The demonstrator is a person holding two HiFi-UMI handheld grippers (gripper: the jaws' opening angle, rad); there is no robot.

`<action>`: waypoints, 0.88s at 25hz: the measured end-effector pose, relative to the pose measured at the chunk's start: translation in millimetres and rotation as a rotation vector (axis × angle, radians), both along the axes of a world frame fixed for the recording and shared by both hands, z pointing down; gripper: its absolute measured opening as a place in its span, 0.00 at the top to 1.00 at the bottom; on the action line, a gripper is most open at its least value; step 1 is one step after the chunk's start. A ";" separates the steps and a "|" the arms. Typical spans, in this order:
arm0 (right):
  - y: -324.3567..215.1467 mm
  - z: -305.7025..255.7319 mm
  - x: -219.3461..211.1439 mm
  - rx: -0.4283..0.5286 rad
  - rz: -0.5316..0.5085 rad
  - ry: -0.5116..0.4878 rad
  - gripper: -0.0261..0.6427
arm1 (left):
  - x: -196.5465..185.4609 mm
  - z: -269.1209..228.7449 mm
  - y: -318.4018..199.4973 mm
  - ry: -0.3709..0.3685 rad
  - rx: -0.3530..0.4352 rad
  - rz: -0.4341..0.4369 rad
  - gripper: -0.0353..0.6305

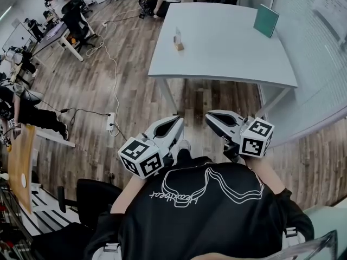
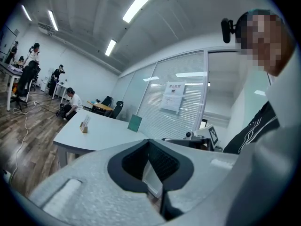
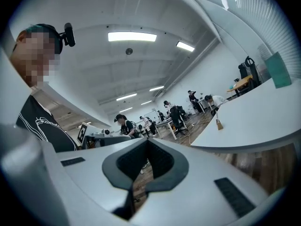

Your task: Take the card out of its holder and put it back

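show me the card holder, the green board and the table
card holder (image 1: 178, 45), head view, on its wooden base
green board (image 1: 266, 19), head view, middle of its face
table (image 1: 227, 58), head view, bare part of the top

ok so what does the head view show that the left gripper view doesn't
Head view only: the black-and-white marker cube on the left gripper, the white power strip on the wooden floor. Left gripper view only: its jaws shut and empty, long ceiling lights, a white paper notice on the blinds. Both: the pale grey table, its small wooden card holder, the upright teal panel.
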State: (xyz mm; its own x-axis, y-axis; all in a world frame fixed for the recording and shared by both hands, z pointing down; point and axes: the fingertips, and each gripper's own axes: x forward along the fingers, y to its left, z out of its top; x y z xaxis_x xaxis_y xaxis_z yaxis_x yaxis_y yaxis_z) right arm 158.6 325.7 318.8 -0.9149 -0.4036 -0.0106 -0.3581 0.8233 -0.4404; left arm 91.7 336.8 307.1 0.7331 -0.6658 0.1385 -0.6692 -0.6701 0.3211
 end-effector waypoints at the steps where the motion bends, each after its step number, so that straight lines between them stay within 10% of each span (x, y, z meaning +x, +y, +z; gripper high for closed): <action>1: -12.8 1.2 -3.9 -0.004 0.005 -0.003 0.95 | -4.5 1.1 -12.6 -0.001 -0.004 0.004 0.93; 22: -274.4 20.4 -117.5 -0.050 0.162 0.111 0.95 | -112.1 26.9 -283.0 0.041 -0.097 0.100 0.93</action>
State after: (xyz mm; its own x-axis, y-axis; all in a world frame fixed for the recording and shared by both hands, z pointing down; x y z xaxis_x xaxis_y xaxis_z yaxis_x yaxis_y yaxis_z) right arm 41.1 51.2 339.2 -0.8322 -0.5433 0.1109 -0.5331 0.7287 -0.4299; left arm -20.4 53.8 334.0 0.8016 -0.5738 0.1678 -0.5856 -0.6973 0.4134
